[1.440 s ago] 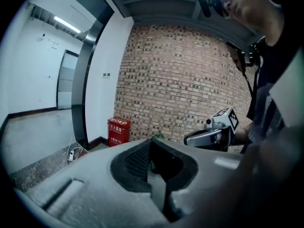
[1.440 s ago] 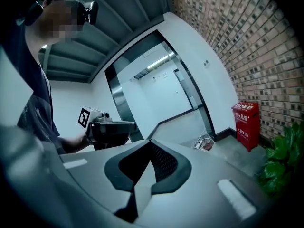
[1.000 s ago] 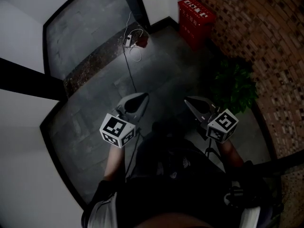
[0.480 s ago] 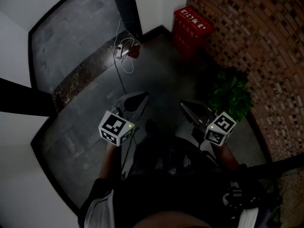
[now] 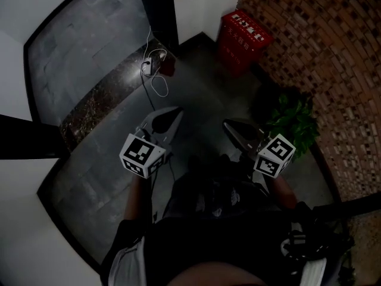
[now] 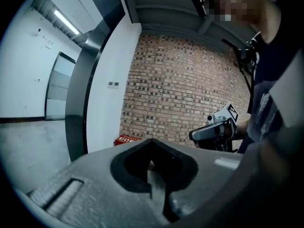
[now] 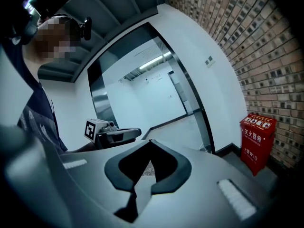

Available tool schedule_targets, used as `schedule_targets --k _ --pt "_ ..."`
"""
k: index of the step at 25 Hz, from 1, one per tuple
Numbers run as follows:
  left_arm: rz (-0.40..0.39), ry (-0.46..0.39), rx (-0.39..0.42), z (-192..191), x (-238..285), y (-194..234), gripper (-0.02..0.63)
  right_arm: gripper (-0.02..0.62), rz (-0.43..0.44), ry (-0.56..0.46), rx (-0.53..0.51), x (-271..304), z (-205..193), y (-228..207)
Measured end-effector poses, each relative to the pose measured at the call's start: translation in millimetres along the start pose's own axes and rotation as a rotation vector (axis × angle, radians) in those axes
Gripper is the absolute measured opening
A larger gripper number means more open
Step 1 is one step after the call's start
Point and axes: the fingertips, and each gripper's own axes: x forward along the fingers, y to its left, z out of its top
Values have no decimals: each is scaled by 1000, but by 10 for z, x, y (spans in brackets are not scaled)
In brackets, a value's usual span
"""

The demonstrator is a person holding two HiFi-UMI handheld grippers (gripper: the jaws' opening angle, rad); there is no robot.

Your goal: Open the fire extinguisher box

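Observation:
The red fire extinguisher box (image 5: 245, 36) stands shut on the floor in the far corner, where the white wall meets the brick wall. It also shows as the red box (image 7: 256, 137) at the right of the right gripper view, and only the box's top (image 6: 126, 139) peeks over the jaws in the left gripper view. My left gripper (image 5: 174, 115) and right gripper (image 5: 229, 126) are held side by side at waist height, well short of the box. Both are shut with nothing between the jaws. Each gripper view shows the other gripper: the right one (image 6: 213, 129) and the left one (image 7: 114, 133).
A green potted plant (image 5: 292, 121) sits against the brick wall (image 5: 321, 46) to my right. A white cable with a plug block (image 5: 156, 64) lies on the dark tiled floor by a black pillar (image 5: 158, 11). White walls close in at the left.
The box, cable and pillar have slid slightly down and nearer in the head view, as the person moves toward the corner. Both grippers stay shut and level.

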Motion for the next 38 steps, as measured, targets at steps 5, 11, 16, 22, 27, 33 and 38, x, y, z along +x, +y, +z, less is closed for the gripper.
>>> schedule_targets --k 5,11,16,22,27,33,38 --pt "40 -22 -40 -6 -45 354 0 2 61 10 -27 427 111 -79" --pt "62 -3 -54 5 178 618 0 2 67 41 -75 728 248 -401" --pt "35 59 -31 34 773 787 0 2 24 29 -124 797 341 -1044" --pt "-30 144 -4 247 1884 896 0 2 -34 44 -142 686 544 -2115" --pt "-65 160 47 573 2768 983 0 2 -36 59 -159 593 849 -2814" --pt "-128 206 77 676 3410 1081 0 2 -89 19 -184 543 1197 -3424" --pt "-230 232 112 703 3920 1149 0 2 -171 6 -145 471 1263 -3802"
